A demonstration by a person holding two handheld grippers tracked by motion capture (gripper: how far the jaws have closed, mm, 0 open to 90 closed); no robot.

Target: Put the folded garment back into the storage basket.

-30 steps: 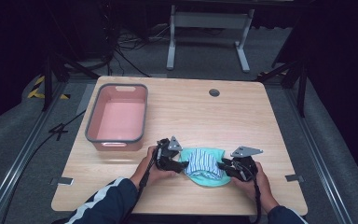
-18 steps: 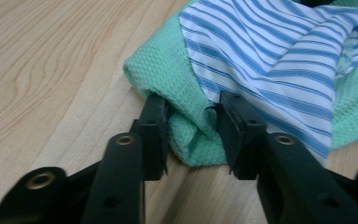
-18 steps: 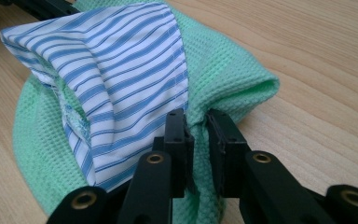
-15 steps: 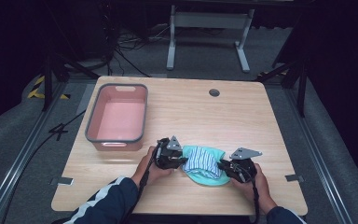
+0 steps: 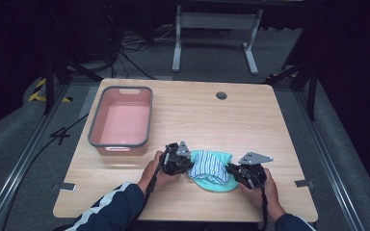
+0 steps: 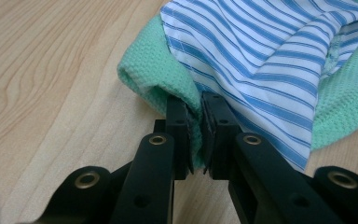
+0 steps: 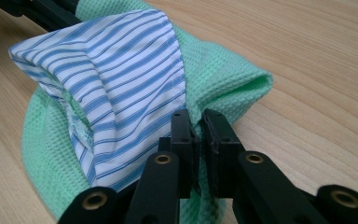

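A small garment (image 5: pixel 212 169), mint-green waffle knit with a blue-and-white striped panel (image 6: pixel 270 60) folded over it, lies on the near part of the wooden table (image 5: pixel 231 120), between the person's two hands. The left gripper (image 6: pixel 196 122) has its jaws closed on the green edge at one end, and the right gripper (image 7: pixel 196 135) is clamped the same way on the opposite green edge, where the fabric rolls into a fold. Holding both ends at once probably lets the person lift, stretch or fold the cloth evenly without it bunching. Farther back on the left stands a pink bin (image 5: pixel 94 126), empty, a likely place for the garment to go.
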